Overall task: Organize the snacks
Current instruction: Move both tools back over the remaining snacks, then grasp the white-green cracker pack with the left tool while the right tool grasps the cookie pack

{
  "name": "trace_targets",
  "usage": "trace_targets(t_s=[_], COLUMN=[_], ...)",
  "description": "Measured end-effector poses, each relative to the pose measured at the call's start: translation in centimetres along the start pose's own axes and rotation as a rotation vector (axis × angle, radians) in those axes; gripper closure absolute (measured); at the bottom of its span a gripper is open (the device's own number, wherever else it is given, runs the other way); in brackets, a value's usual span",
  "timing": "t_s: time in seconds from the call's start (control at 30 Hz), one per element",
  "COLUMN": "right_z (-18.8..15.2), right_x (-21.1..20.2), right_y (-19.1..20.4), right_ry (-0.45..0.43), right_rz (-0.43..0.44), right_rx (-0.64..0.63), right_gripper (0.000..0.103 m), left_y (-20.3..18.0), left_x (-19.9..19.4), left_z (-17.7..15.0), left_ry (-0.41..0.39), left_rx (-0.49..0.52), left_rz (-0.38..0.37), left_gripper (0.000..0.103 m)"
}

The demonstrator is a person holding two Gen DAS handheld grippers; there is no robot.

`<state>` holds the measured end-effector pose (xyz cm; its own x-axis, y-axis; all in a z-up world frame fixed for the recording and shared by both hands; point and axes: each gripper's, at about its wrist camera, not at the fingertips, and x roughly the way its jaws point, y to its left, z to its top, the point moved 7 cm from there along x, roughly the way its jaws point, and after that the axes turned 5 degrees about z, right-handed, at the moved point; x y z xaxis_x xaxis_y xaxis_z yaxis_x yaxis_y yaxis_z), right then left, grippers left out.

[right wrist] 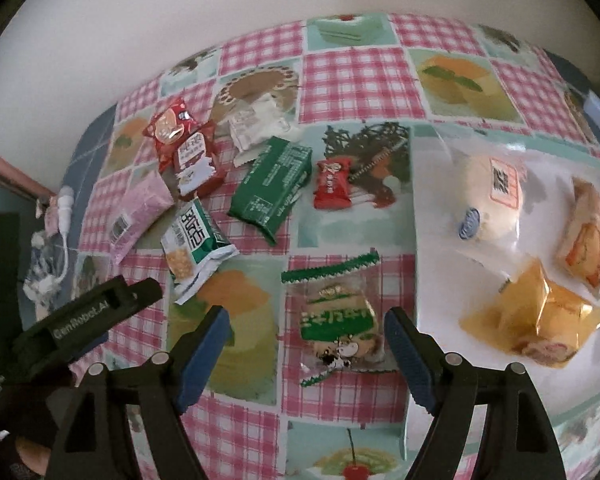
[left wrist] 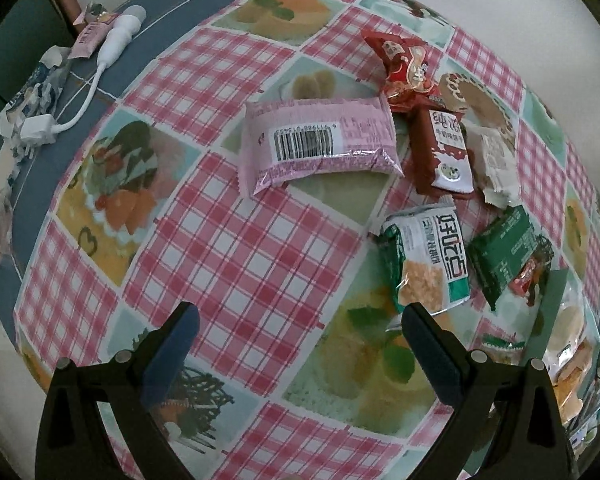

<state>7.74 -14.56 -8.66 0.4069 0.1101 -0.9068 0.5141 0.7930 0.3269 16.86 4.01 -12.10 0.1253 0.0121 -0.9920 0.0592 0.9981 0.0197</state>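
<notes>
Checkered tablecloth (right wrist: 340, 68) lies under your scattered snacks. Your right gripper (right wrist: 306, 356) stands apart around the green-edged cracker packet (right wrist: 336, 316); your left gripper (left wrist: 300, 356) gapes empty, below the pink packet (left wrist: 320, 142).

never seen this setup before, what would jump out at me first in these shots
The loud pink-check tablecloth with dessert pictures, and snack packets scattered over it. In the left wrist view a pink packet lies barcode up in the middle. In the right wrist view a clear green-edged biscuit packet lies just ahead of the open right gripper, with a clear tray of pastries beside it.
</notes>
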Motion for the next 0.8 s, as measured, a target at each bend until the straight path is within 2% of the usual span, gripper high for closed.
trace_targets(t_s=[0.43,0.7,0.8], right_z=[-0.2,0.3,0.6], right_x=[2.3,3.8,4.3], right_y=[-1.6,-1.2,-1.2], right_ry=[0.041,0.058,0.059], right_rz=[-0.055,-0.074,-0.074], right_rx=[0.014,-0.005,-0.004], right_gripper=[0.021,0.041,0.042], left_y=[-0.5,-1.8,-3.1], left_x=[1.0,0.8,1.0], left_z=[2.4,4.7,5.2], left_ry=[0.007,-0.008,-0.004], left_rx=[0.002,0.009,0.023], left_rz=[-0.011,-0.060,-0.096], left_gripper=[0.002,0.002,0.002])
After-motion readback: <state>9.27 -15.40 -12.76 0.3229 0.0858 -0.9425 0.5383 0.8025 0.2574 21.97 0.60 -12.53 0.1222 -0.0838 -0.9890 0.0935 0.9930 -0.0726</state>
